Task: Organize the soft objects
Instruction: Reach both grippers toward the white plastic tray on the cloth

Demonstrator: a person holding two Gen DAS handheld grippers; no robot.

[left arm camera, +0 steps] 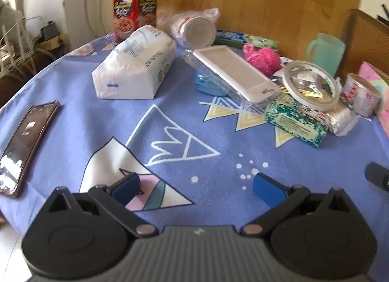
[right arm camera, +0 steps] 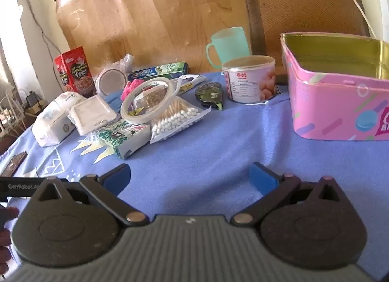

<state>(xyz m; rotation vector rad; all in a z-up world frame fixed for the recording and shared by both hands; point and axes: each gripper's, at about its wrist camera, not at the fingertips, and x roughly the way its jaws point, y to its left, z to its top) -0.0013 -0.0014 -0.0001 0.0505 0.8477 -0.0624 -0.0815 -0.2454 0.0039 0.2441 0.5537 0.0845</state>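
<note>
Both claws wide — nothing held

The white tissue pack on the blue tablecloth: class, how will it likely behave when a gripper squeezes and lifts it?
The white tissue pack looks soft-wrapped and creased, so it would probably dent under the pads. It seems light for its bulk. Lying flat on the tablecloth, it should slide rather than roll.
</note>
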